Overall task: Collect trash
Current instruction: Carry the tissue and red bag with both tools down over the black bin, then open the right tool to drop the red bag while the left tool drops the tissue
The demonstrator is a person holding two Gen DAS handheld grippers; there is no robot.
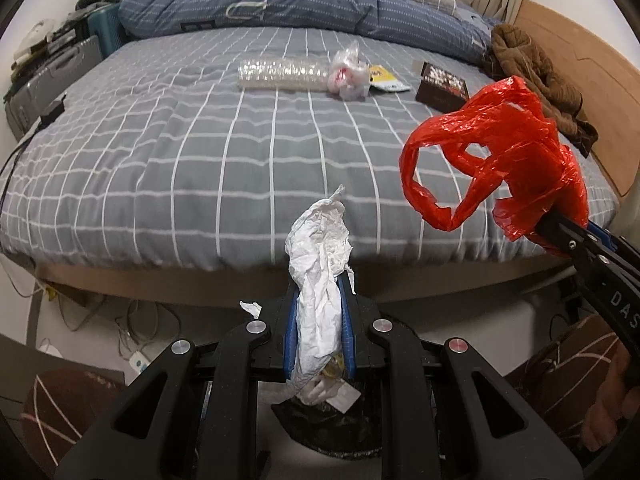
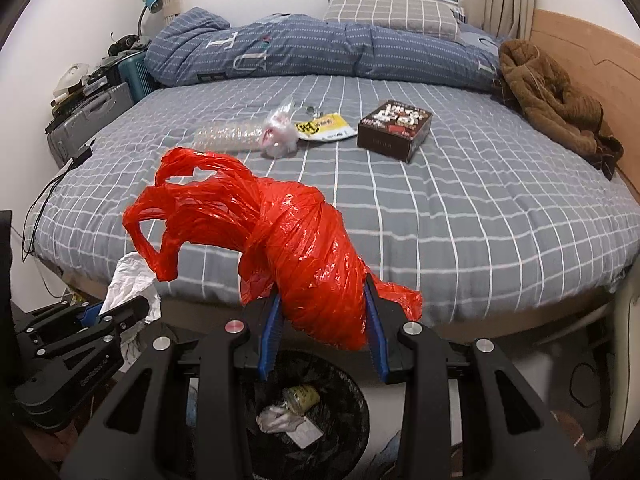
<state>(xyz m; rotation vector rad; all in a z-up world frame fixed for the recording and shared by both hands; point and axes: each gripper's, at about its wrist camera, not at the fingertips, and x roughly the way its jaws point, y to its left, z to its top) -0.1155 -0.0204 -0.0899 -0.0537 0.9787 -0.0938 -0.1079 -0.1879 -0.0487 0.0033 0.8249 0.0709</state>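
1. Left gripper point(image 1: 318, 320): blue pads clamped on a crumpled white tissue point(image 1: 320, 264), held upright off the foot of the bed point(image 1: 160, 160). Probably carried this way to bring it over the bin point(image 1: 320, 420) directly underneath, black liner just visible below the jaws.
2. Middle of bed, still uncollected, left to right: clear plastic tray point(image 1: 280, 75), crumpled clear bag point(image 1: 348, 74), yellow packet point(image 1: 386, 78), dark box point(image 1: 442, 88). Well apart from both grippers.
3. Right gripper point(image 2: 324, 316): fingers pressed against the sides of a bunched red plastic bag point(image 2: 288, 240), handles flopping out to the left. Held above the same bin point(image 2: 304, 404); likely poised for a drop.
4. Brown jacket point(image 2: 552, 100) at far right against the headboard; judged not trash.
5. Left view only: tissue grip seen straight on, right gripper entering from the side with the red bag at its tip.
6. Right view only: open mouth of the bin, some paper scraps and a yellowish wad already inside; left gripper seen from the side at lower left.
7. Judgement: release of both items next, then back to the four pieces on the bed.
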